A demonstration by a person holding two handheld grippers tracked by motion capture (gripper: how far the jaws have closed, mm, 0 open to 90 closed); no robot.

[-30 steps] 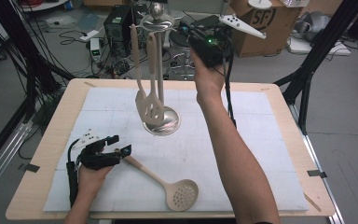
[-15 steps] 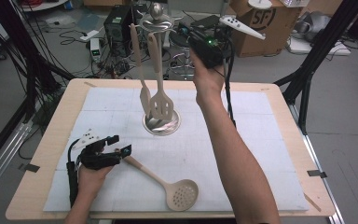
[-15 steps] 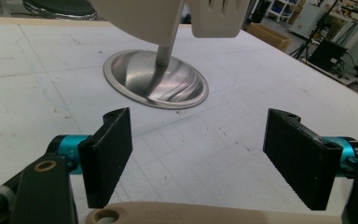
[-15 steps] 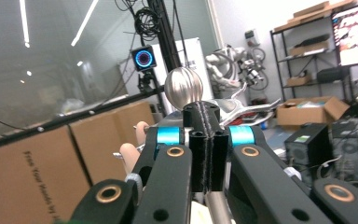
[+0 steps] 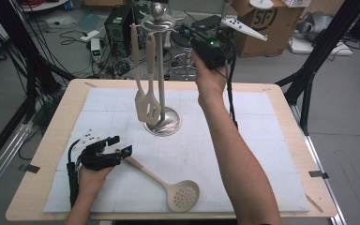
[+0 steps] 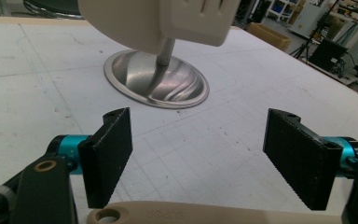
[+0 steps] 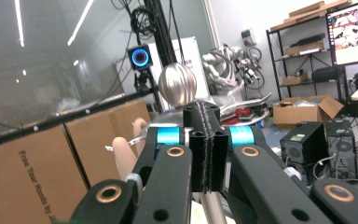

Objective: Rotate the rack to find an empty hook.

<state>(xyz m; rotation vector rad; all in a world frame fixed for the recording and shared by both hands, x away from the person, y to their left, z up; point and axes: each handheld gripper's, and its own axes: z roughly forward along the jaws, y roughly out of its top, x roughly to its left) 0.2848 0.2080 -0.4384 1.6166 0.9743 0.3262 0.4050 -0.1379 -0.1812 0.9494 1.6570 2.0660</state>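
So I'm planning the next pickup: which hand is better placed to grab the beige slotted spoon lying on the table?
Left. The left gripper is open with the beige plastic slotted spoon handle lying right below its fingers. The right gripper is shut, up beside the steel utensil stand.

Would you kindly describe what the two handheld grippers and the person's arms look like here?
Both are black. The left gripper has two flat black jaws with ribbed pads, turquoise cylinders behind them and brass-ringed pivots; a black cable trails from it in the high view. The right gripper has the same turquoise cylinders and brass rings, plus a green light in the high view. Both forearms are bare, without sleeves.
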